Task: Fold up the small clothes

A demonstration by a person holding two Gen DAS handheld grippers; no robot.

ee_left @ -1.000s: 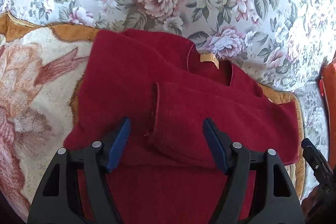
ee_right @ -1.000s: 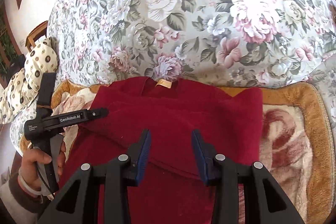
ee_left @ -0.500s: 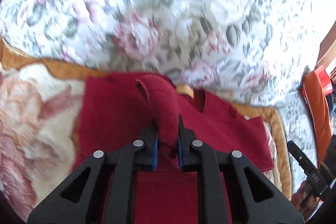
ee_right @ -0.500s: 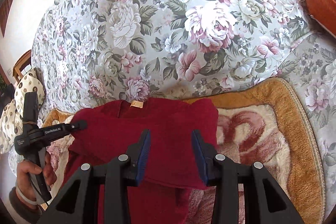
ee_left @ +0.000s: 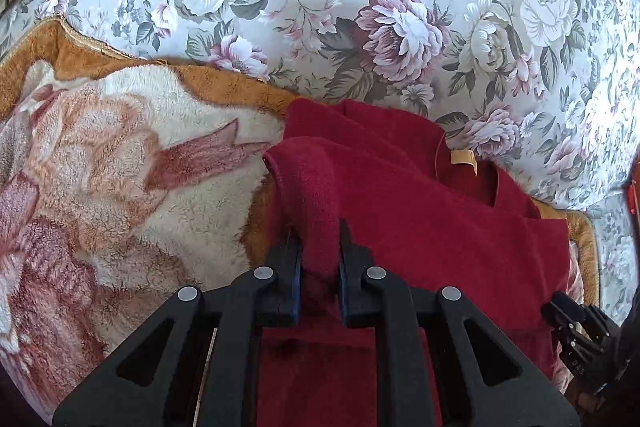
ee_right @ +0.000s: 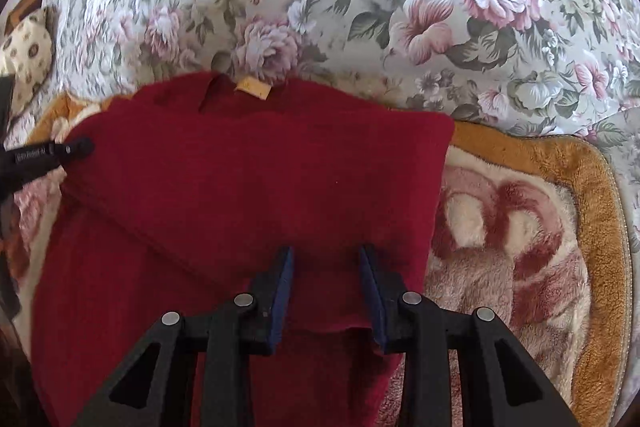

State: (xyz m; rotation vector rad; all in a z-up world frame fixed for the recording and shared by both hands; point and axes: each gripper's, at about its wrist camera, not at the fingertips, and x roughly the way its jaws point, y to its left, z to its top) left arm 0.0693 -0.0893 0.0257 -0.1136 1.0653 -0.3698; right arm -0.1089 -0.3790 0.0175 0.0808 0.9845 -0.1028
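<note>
One sleeve of the red sweater (ee_left: pixel 420 227) is folded across; my left claw (ee_left: pixel 319 251) clamps it, my right claw (ee_right: pixel 326 267) closing astride the near hem, body folds remaining.

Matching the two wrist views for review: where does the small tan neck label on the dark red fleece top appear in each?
Left wrist: small tan neck label right of centre, mid-height.
Right wrist: label left of centre, upper half.
Shared landmark: dark red fleece top, collar against the floral cover.

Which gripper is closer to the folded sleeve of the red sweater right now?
Left. The left gripper is shut on the sleeve, lifting it off the red sweater. The right gripper is closing over the sweater's opposite folded edge, away from that sleeve.
</note>
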